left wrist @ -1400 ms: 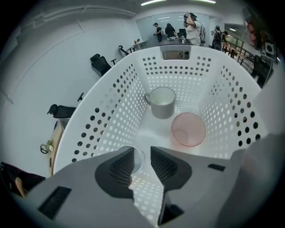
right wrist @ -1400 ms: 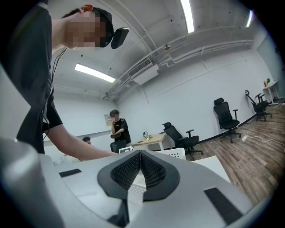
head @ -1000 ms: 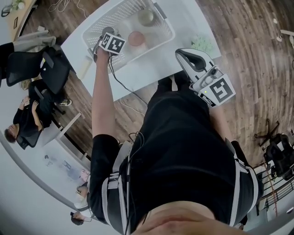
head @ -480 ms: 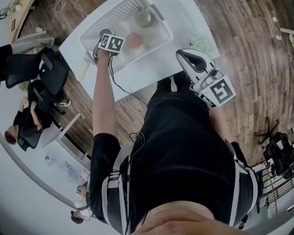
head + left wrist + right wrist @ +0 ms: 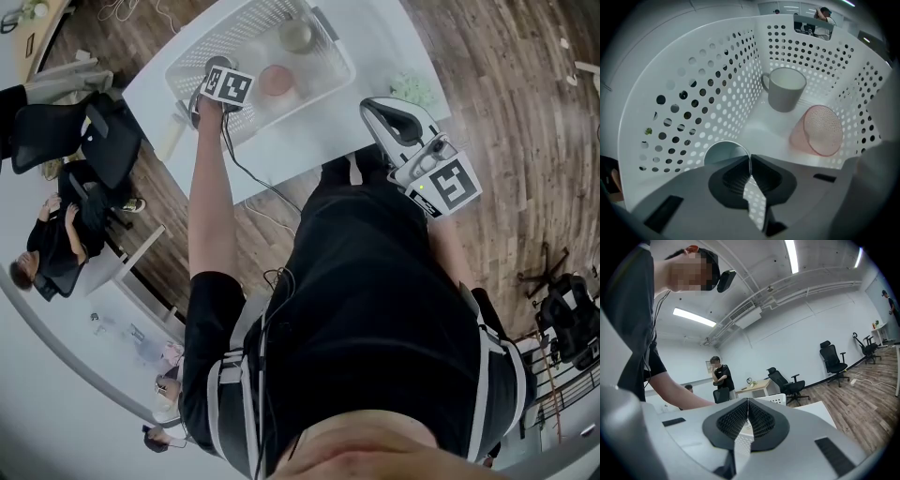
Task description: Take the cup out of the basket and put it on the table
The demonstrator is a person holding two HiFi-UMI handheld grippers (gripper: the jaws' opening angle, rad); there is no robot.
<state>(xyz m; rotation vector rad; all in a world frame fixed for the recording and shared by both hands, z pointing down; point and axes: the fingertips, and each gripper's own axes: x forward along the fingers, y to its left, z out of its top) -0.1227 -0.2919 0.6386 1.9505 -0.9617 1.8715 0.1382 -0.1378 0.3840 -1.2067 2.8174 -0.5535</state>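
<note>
the left gripper (image 5: 750, 165) is reaching steeply down into the white perforated basket (image 5: 693, 93), and its jaws have just been closing. they are now pinching the thin rim of a pale cup (image 5: 723, 152), one jaw inside the mouth and the other outside the wall. this looks like the grasp being completed, so the lift out of the basket is probably the step coming up; the cup is not yet rising, and its base seems to be resting on the basket floor.

the pale cup is standing upright against the basket's left wall, close to the near corner. two other vessels are sharing the basket. a grey mug (image 5: 785, 89) is standing upright near the far corner, where the left wall is meeting the end wall, with its handle pointing toward the left wall. a pink dimpled cup (image 5: 818, 131) is lying on its side toward the right wall, with its mouth facing the gripper. both are sitting well apart from the gripped cup, so the way up appears free.

the basket is sitting on the left part of the white table (image 5: 309, 141), leaving bare surface along the near edge for setting the cup down. the right gripper (image 5: 747, 408) is hanging level by the table's right corner with its jaws pressed together on nothing.
</note>
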